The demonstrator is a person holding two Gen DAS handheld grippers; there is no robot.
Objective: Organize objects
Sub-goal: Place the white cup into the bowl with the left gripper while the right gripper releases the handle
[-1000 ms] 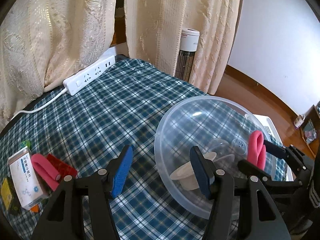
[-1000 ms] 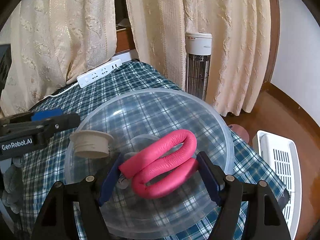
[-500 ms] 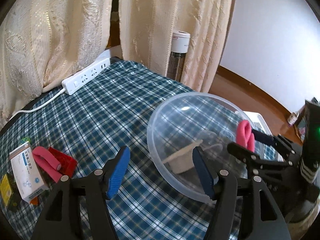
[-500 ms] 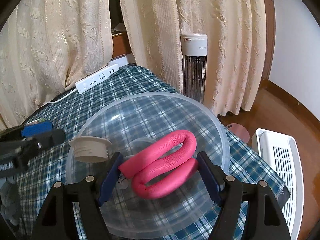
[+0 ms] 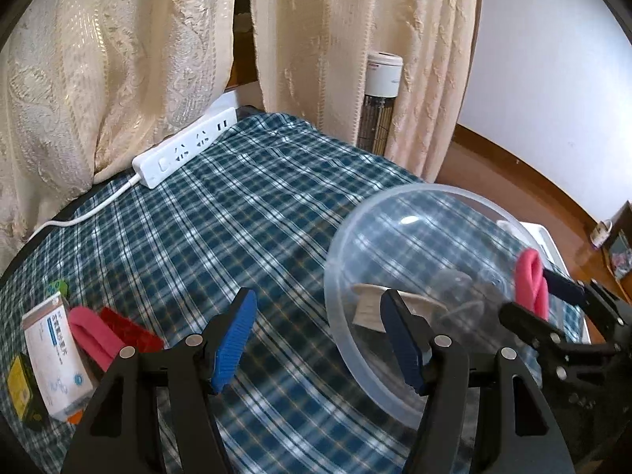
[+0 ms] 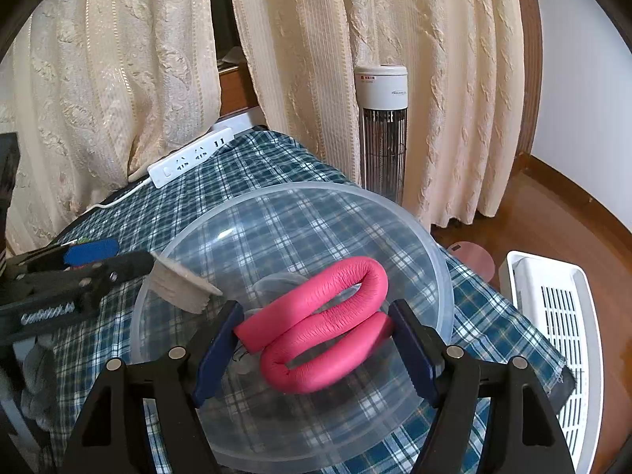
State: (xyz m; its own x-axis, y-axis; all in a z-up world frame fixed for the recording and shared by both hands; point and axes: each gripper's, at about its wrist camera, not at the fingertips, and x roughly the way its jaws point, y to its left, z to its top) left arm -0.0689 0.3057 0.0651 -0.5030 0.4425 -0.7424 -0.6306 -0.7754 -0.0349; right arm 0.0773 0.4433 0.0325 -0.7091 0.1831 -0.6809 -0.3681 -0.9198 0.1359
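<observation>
Pink foam roll [image 6: 320, 326] clamped in right gripper [image 6: 316, 349] above clear bowl [image 6: 442, 260]

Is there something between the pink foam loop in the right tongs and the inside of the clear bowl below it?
Nothing visible blocks it. The pink folded foam loop hangs above the clear plastic bowl, over bare floor beside the beige spool.

White box [image 5: 53, 351] print unreadable; yellow item [image 5: 21, 389] cut by edge.
</observation>
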